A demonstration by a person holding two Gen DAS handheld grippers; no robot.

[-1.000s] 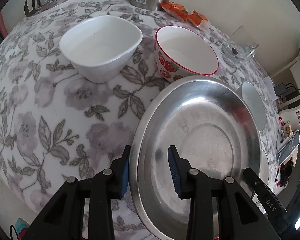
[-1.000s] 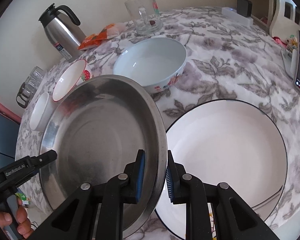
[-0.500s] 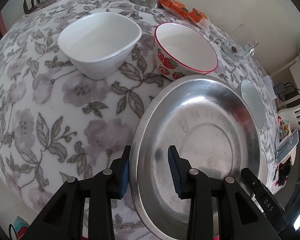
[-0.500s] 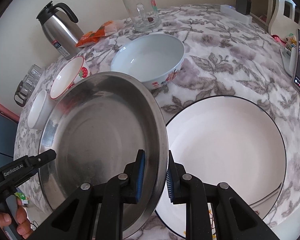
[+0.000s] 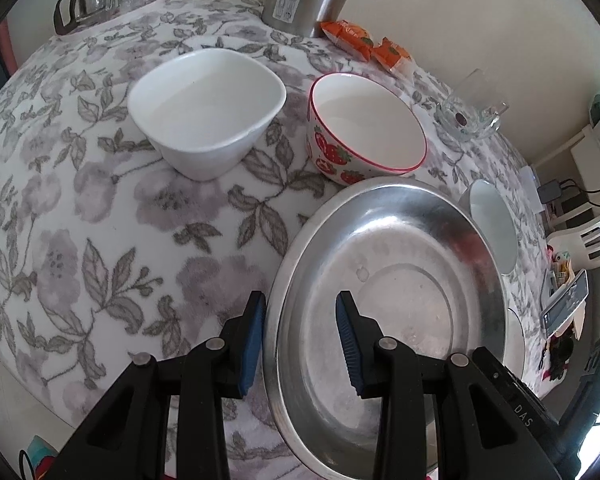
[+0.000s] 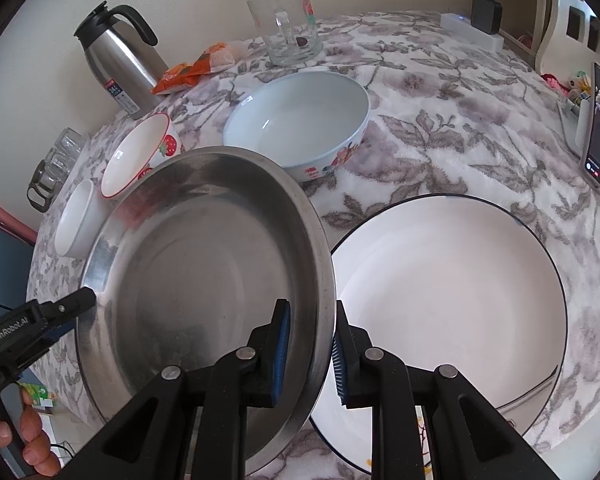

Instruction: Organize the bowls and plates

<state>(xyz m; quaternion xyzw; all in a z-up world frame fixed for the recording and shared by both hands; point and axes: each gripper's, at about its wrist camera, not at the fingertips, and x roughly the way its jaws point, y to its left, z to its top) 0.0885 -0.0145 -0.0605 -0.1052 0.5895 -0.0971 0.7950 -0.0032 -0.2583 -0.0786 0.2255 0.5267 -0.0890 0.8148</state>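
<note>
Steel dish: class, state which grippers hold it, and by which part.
Both. The right gripper clamps the steel dish at its near right rim; the left gripper straddles the opposite rim, pads apparently pinching it.

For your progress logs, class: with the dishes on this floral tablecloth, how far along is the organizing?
Done: nothing looks stacked yet. In hand: both tongs, left and right, grip opposite rims of the steel pan, beside the black-rimmed plate. Left: the strawberry bowl, square white bowl and pale blue bowl stand separate.
</note>
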